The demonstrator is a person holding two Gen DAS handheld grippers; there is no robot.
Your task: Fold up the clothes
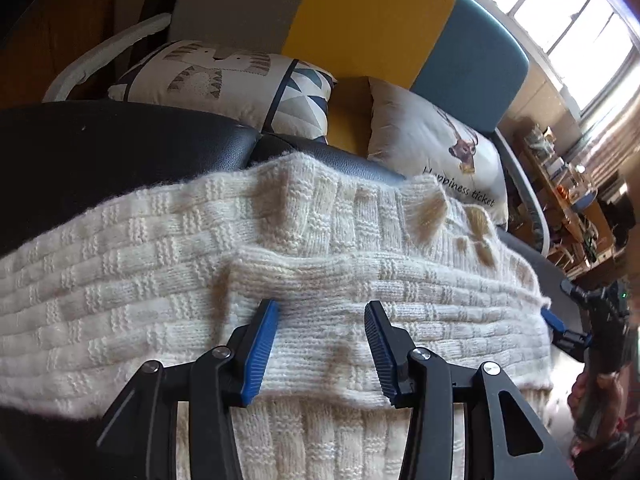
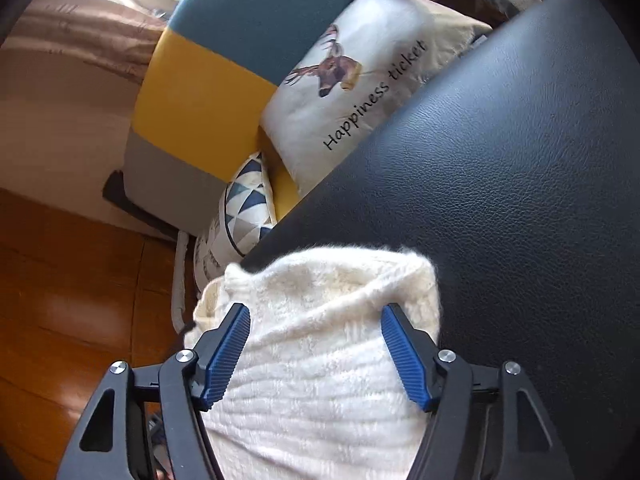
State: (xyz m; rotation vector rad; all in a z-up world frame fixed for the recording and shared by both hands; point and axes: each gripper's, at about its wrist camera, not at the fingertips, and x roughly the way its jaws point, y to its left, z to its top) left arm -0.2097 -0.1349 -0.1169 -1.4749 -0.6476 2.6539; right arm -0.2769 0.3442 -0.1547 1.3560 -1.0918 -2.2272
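A cream knitted sweater [image 1: 248, 264] lies across a black leather surface [image 1: 100, 148], its near part folded over itself and hanging off the front edge. My left gripper [image 1: 322, 312] is open just above the folded layer, with knit showing between its blue pads. In the right wrist view my right gripper [image 2: 316, 316] is open around a bunched end of the sweater [image 2: 320, 344] at the edge of the black surface [image 2: 520, 184]. The right gripper [image 1: 560, 326] also shows at the sweater's right edge in the left wrist view, held by a hand [image 1: 592, 392].
Behind the black surface stands a grey, yellow and teal sofa [image 1: 368, 20] with a deer-print cushion [image 1: 444, 148] and a patterned cushion [image 1: 224, 80]. Wooden floor [image 2: 60, 300] lies to the left in the right wrist view. Cluttered shelves [image 1: 568, 188] and a bright window [image 1: 568, 12] are at the right.
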